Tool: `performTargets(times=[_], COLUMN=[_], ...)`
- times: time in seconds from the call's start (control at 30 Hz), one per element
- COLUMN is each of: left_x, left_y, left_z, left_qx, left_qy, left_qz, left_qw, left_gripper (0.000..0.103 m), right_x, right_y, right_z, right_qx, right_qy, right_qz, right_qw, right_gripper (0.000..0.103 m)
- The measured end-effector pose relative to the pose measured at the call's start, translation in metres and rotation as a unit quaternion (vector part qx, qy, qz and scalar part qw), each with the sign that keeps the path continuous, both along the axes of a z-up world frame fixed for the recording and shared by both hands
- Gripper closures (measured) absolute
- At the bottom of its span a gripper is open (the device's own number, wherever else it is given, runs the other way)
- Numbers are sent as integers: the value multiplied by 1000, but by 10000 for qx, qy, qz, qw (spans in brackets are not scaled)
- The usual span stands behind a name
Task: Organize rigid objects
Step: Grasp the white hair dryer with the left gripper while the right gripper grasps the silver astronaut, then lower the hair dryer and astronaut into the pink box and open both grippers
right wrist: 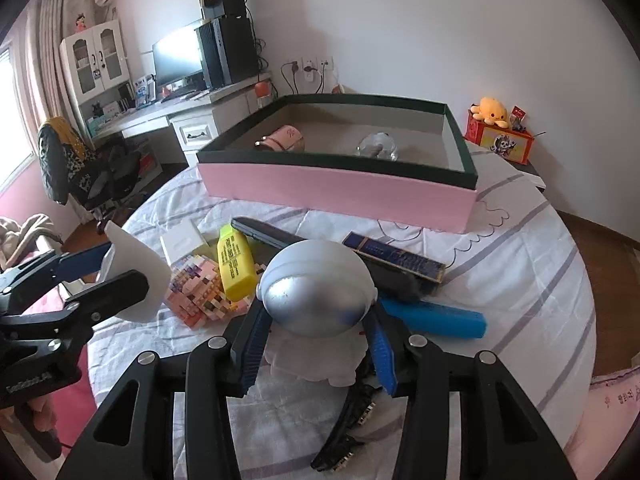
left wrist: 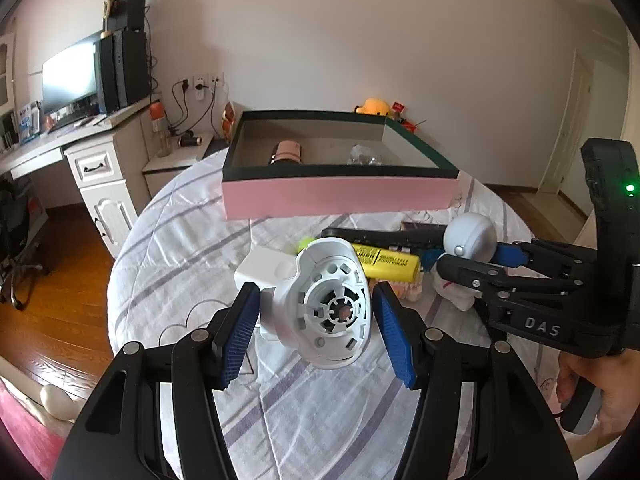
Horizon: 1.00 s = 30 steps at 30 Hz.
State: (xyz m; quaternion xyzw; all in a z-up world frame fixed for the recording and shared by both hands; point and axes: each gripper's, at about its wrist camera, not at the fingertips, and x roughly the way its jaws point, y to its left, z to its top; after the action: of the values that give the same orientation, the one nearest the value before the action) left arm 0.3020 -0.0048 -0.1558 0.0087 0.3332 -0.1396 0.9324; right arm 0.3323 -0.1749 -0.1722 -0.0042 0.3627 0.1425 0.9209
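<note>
Left gripper [left wrist: 316, 320]: my jaws clamp the white plastic part [left wrist: 328, 312], held above the counter [left wrist: 180, 280].
Right gripper [right wrist: 316, 344]: my jaws clamp the silver-headed figure [right wrist: 318, 292], near the pink box [right wrist: 336, 192].

White walls [left wrist: 360, 40]; wood floor [left wrist: 52, 280] showing. White desk [right wrist: 160, 114] carrying a monitor [right wrist: 176, 56] along the wall; daylight coming through a curtained window [right wrist: 12, 120] at left.

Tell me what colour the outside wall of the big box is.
Pink, with a dark green rim; the box shows best in the right wrist view.
</note>
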Motion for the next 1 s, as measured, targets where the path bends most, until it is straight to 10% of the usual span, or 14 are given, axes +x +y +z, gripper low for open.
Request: performTargets(times=[0.53,1.0], left_x=[45,189], left_y=[-20,-37], left_z=[64,89], left_qx=[139,247], left_qy=[-547,-266], left_qz=[-249,-521], left_qw=[9981,9980], left_gripper=[43,43], right_x=[20,133], right_y=[-15,-5], right_z=[65,89], right_qx=[42,-69], right_qy=[-632,-613], right_qz=[110,178], right_qw=[9979,9979], right_gripper=[56,56])
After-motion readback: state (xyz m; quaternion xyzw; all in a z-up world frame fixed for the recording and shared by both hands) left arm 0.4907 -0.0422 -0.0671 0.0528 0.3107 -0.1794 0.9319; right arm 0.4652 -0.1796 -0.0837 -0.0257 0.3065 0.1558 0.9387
